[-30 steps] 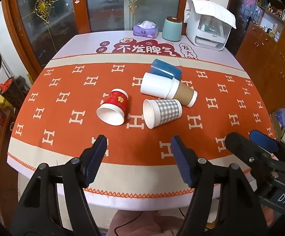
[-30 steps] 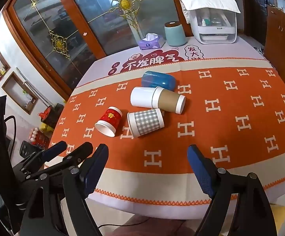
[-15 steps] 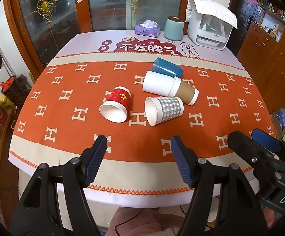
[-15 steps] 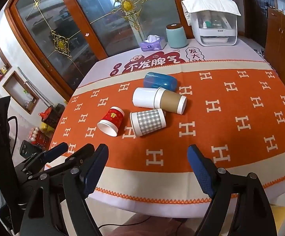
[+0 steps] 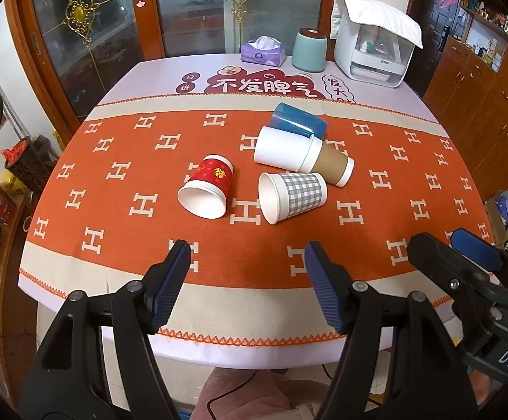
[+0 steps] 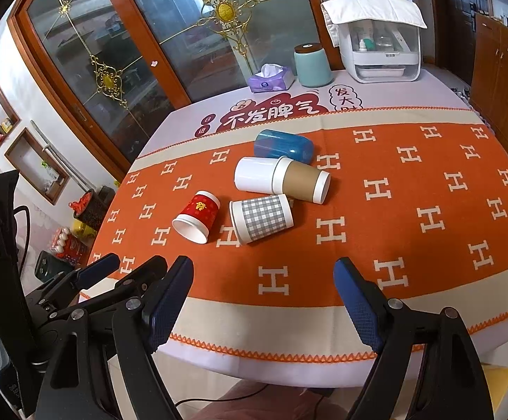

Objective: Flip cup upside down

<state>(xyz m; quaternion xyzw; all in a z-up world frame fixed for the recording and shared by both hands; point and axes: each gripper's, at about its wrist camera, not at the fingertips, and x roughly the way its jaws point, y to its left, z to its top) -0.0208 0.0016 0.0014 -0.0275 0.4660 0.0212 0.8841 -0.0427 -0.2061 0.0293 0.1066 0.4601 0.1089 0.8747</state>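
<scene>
Both wrist views overlook the same table (image 5: 121,87) from its near edge.

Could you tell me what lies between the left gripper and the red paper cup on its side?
Only bare orange patterned tablecloth lies between the open left gripper and the red paper cup; the left wrist view shows it.

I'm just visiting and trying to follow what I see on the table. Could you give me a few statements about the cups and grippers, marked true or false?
1. The red cup stands upright. False: it lies on its side.
2. The checked cup lies beside the red cup. True.
3. The left gripper holds a cup. False: it is open and holds nothing.
4. The blue cup lies behind the white and brown cup. True.
5. The right gripper is open. True.
</scene>
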